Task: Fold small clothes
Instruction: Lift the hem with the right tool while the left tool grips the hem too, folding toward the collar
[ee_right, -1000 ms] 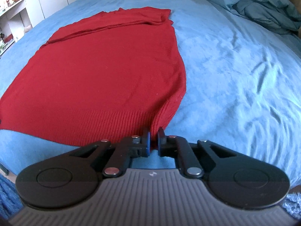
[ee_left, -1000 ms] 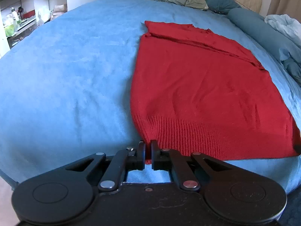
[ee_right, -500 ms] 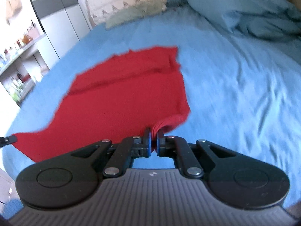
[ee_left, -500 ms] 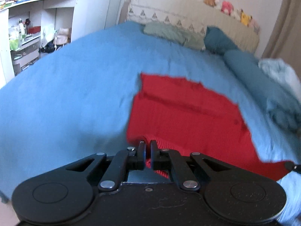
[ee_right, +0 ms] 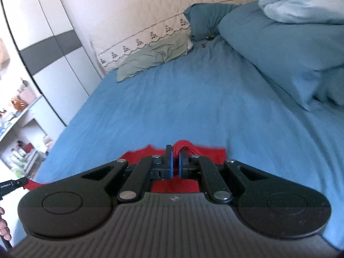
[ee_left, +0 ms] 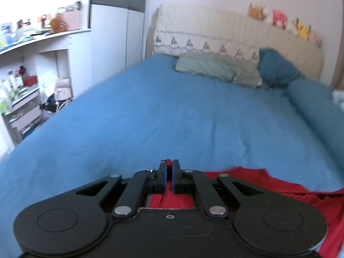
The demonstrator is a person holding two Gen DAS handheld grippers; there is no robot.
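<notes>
Garment: a red knitted sweater (ee_left: 286,191) lies low on the blue bed (ee_left: 172,111), and most of it is hidden under the two grippers; only its near part shows.
Left gripper (ee_left: 168,177): the jaws are nearly together and pinch a bit of red knit between them.
Right gripper (ee_right: 174,164): closed narrow on a bunched edge of the same sweater, with red folds coming out just above the fingers.
Why held so: I judge both grip the same edge, one at each corner, to carry it over the body of the sweater and make a fold toward the headboard side.
Around: a grey-green pillow (ee_left: 206,67) and a dark teal pillow (ee_left: 277,68) lie at the head of the bed, and a blue duvet (ee_right: 286,47) is piled on the right side.
In the way: the stretch of bed ahead of the sweater shows nothing on it; the duvet is well apart.
Beside the bed: cluttered shelves (ee_left: 23,81) on the left.
</notes>
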